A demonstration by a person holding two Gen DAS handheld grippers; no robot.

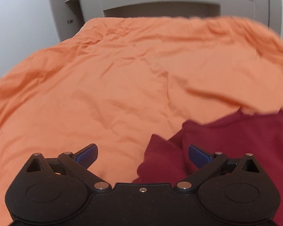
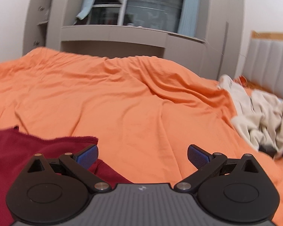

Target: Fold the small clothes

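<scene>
- My left gripper [image 1: 143, 155] stands with its jaws spread wide, nothing pinched between them.
- Its blue pads [image 1: 87, 155] face each other across a broad gap, each at the tip of a black linkage arm.
- It tilts down and forward.
- My right gripper [image 2: 143, 155] is spread just as wide, and its jaws hold nothing.
- Its blue ribbed pads [image 2: 197, 155] sit far apart, angled inward at the tips.
- It points forward with a gentler downward tilt than my left.
- Neither of my hands shows in either wrist view; only the black gripper bodies fill the lower edge.
</scene>
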